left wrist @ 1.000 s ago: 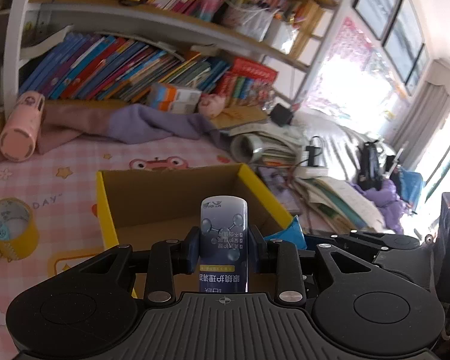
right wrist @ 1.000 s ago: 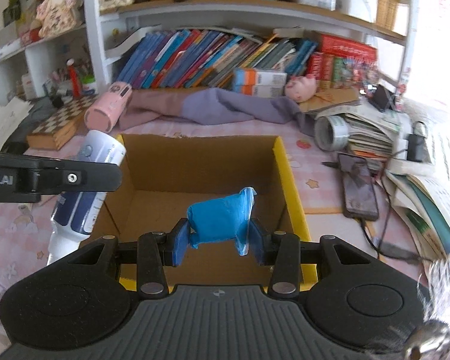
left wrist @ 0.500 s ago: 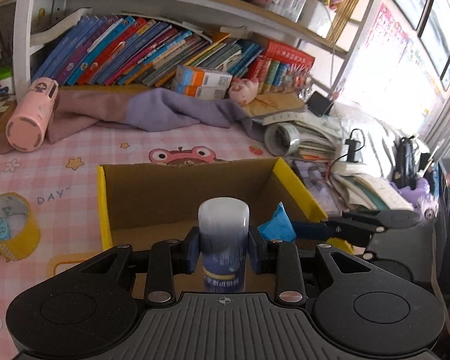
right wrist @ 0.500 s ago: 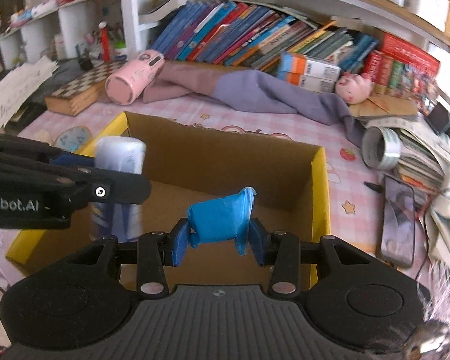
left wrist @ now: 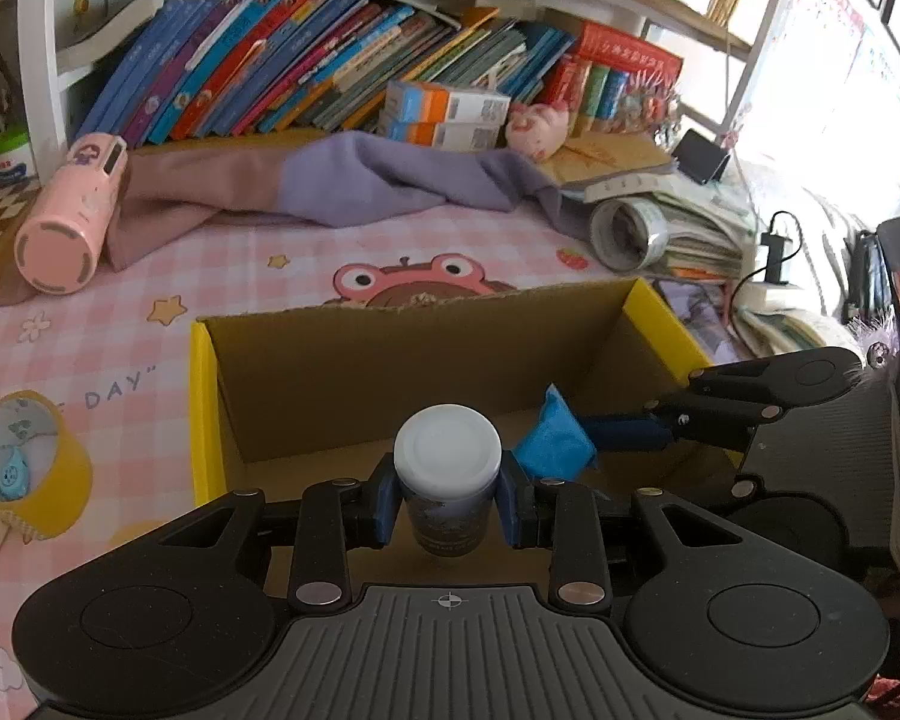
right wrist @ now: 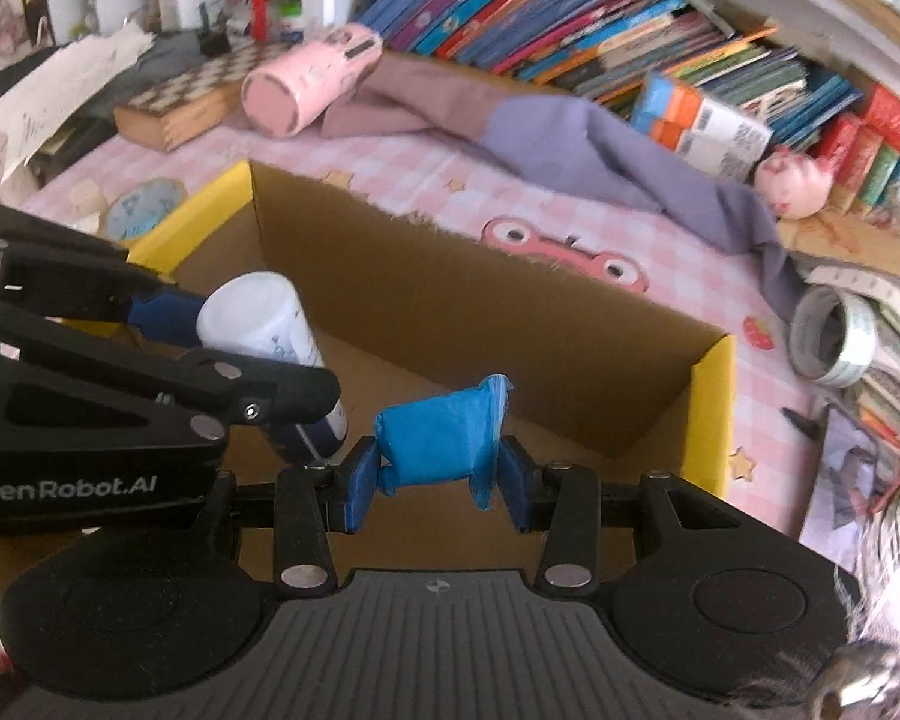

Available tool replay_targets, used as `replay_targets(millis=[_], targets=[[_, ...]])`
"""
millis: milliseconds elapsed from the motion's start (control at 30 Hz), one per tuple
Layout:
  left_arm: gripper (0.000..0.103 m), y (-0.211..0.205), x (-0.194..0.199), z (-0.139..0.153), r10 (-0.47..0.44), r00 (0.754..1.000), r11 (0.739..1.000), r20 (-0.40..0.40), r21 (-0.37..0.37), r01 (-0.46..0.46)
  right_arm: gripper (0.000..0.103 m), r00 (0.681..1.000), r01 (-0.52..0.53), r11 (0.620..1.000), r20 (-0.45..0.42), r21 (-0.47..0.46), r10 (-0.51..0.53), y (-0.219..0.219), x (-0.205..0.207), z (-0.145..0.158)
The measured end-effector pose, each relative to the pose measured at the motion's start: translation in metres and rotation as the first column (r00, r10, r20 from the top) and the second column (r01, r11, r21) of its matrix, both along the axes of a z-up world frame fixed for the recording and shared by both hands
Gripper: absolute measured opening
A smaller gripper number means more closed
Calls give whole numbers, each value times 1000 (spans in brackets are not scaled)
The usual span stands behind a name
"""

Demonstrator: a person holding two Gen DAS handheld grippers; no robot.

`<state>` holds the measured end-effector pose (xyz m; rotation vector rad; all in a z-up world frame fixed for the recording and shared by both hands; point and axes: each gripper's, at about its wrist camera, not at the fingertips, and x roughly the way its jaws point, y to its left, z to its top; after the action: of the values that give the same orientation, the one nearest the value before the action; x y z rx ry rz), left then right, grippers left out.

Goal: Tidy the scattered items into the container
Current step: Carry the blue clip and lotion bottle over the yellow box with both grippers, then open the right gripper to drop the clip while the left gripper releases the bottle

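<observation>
An open cardboard box (left wrist: 330,372) with yellow rims lies on the pink checked cloth; it also shows in the right wrist view (right wrist: 510,324). My left gripper (left wrist: 447,507) is shut on a dark blue bottle with a white base (left wrist: 447,468), tipped forward over the box floor; the bottle also shows in the right wrist view (right wrist: 270,336). My right gripper (right wrist: 438,480) is shut on a blue packet (right wrist: 444,441) inside the box. In the left wrist view the packet (left wrist: 555,438) hangs just right of the bottle.
A yellow tape roll (left wrist: 24,468) lies left of the box. A pink flask (left wrist: 72,210), purple cloth (left wrist: 342,180), white tape roll (left wrist: 627,234), papers and a phone (left wrist: 696,312) lie around it. Bookshelves stand behind. A chessboard box (right wrist: 180,102) sits far left.
Both grippers have tilted downward and moved lower into the box. The bottle has tipped from upright to pointing away, white base towards the camera. Both holds are unchanged.
</observation>
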<state>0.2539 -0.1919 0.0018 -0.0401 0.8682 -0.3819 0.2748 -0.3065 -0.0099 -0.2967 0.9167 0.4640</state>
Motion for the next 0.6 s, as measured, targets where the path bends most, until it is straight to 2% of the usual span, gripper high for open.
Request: replay_targets(millis=[267, 600], targets=[[31, -4, 2, -4, -3, 1000, 1000, -3, 19, 3, 41, 998, -17, 1000, -62, -8, 16, 3, 7, -7], [34, -1, 2, -4, 12, 1000, 1000, -3, 10, -12, 42, 998, 19, 1000, -52, 10, -19, -3, 5, -5]])
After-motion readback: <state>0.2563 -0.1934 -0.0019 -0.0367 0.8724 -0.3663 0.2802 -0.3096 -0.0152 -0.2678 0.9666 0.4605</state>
